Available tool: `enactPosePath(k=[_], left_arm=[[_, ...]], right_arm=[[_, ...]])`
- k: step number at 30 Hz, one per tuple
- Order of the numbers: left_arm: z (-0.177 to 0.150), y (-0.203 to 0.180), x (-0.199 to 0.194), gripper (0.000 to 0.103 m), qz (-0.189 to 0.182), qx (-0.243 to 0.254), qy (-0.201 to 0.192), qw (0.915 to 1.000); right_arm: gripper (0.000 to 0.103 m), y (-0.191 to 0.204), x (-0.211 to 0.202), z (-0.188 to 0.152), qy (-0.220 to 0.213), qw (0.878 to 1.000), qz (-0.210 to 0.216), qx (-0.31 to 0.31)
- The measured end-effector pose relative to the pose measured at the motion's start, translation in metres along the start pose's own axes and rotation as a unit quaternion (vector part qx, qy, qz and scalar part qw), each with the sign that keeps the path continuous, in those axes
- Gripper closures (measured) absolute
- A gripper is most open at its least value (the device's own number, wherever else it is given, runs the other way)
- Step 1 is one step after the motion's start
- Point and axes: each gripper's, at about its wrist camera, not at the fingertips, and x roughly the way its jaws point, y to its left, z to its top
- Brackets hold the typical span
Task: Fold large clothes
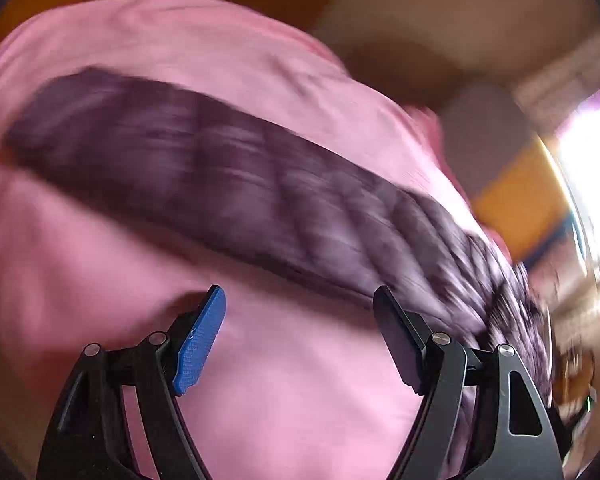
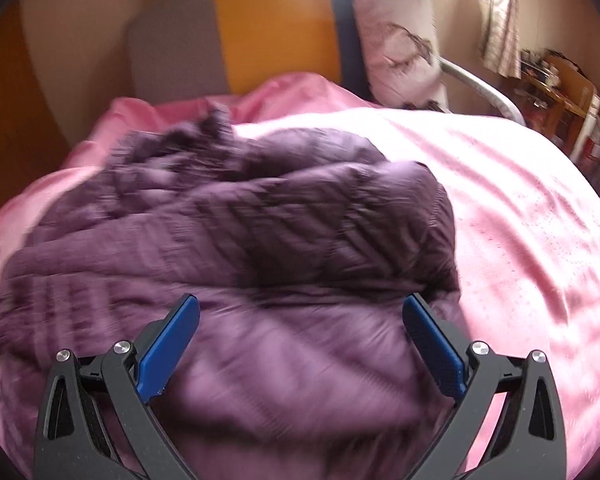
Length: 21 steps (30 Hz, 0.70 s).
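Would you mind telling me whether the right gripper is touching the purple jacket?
Cannot tell. In the right wrist view the right gripper stands open over the purple jacket, but blur hides any contact or gap.

Each hand-held gripper, left [image 1: 300, 344] and right [image 2: 300, 346], is built from black linkage arms. Silver round screw heads are set at the joints. Ribbed blue pads [image 2: 168, 354] are fitted on the fingers.

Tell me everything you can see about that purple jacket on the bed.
The purple jacket is a puffy, quilted garment with stitched ribs and a slight sheen, like a padded winter coat. It lies crumpled in a loose heap, not yet neatly folded, on the pink bedsheet. One long ribbed part, perhaps a sleeve, stretches out flat across the sheet. Nothing grips it: both claws hang open above it.
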Motion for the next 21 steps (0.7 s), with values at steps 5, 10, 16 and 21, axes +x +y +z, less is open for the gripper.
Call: enactPosePath(k=[5,10,16,21], left_arm=[[0.036,0.07,-0.012,0.044,-0.002,-0.107,-0.027,0.9939],[0.059,0.109,-0.004,0.079,-0.015,-0.185,-0.021,0.9825],[0.072,0.065,-0.023,0.095,-0.022,-0.086,-0.054,0.9946],[0.066,0.0,-0.054,0.095,-0.071,0.018,-0.088,0.9934]], right_arm=[[0.002,0.035,-0.04,-0.027,-0.016,0.998,0.058,-0.034],[0.002,0.067,-0.061,-0.061,-0.02,0.994,0.09,-0.062],[0.002,0.081,-0.077,-0.082,-0.025,0.991,0.107,-0.082],[0.002,0.078,-0.087,-0.087,-0.029,0.99,0.12,-0.073]])
